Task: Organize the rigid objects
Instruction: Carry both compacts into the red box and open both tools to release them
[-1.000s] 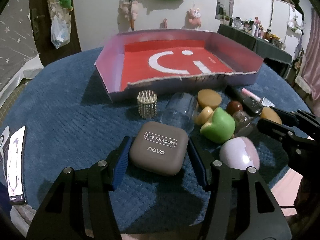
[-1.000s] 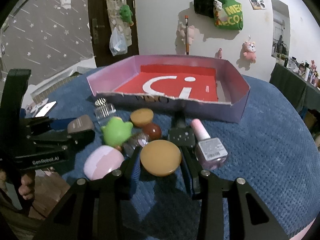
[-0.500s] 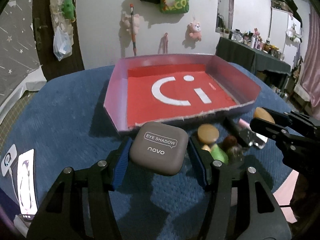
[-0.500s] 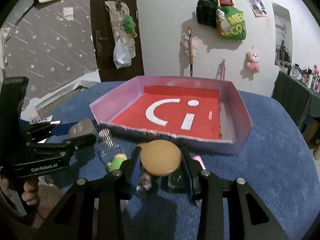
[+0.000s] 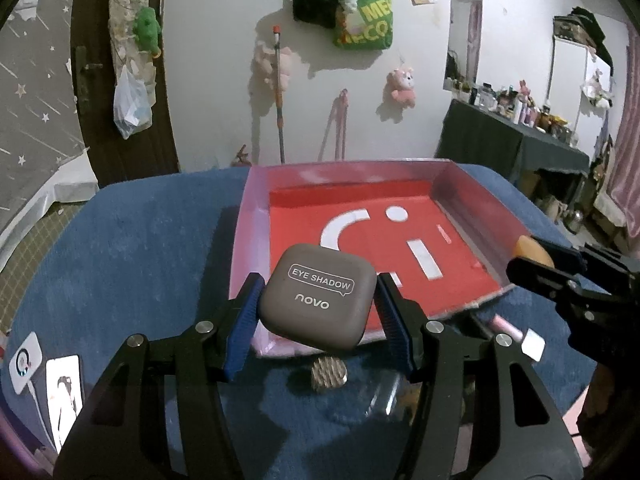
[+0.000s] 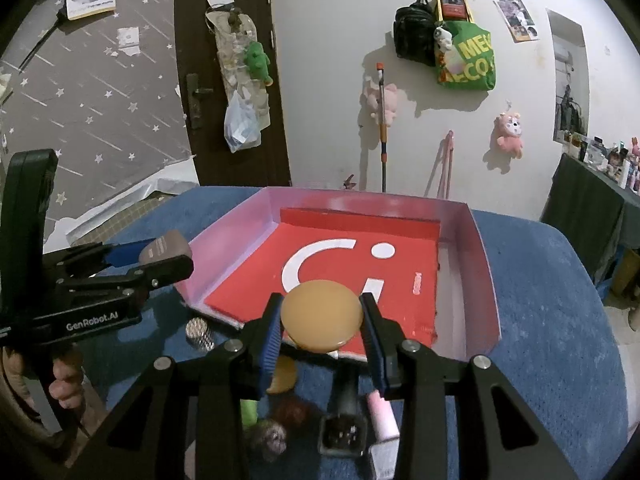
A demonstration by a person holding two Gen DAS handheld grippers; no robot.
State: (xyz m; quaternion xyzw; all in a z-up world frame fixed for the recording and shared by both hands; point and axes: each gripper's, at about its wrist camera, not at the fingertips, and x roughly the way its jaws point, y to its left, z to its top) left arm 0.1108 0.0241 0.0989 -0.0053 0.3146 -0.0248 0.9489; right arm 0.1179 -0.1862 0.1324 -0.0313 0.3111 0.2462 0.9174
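My left gripper [image 5: 318,306] is shut on a taupe eye shadow case [image 5: 318,296] and holds it in the air over the near left corner of the pink tray with a red floor [image 5: 248,216]. My right gripper [image 6: 320,322] is shut on a round tan compact [image 6: 321,316] and holds it above the tray's [image 6: 486,264] near edge. The left gripper with its case [image 6: 166,246] shows at the left of the right wrist view. The right gripper with the compact [image 5: 534,254] shows at the right of the left wrist view.
Below on the blue tablecloth [image 5: 140,240] lie a silver studded cylinder [image 5: 329,374], a clear cup, a pink nail polish bottle [image 6: 382,420], a black bottle [image 6: 344,420], a brown ball [image 6: 292,410] and a green toy. A phone [image 5: 64,396] lies at the left edge.
Both grippers have risen and moved forward with their objects, from table level among the loose items to above the tray's near edge.
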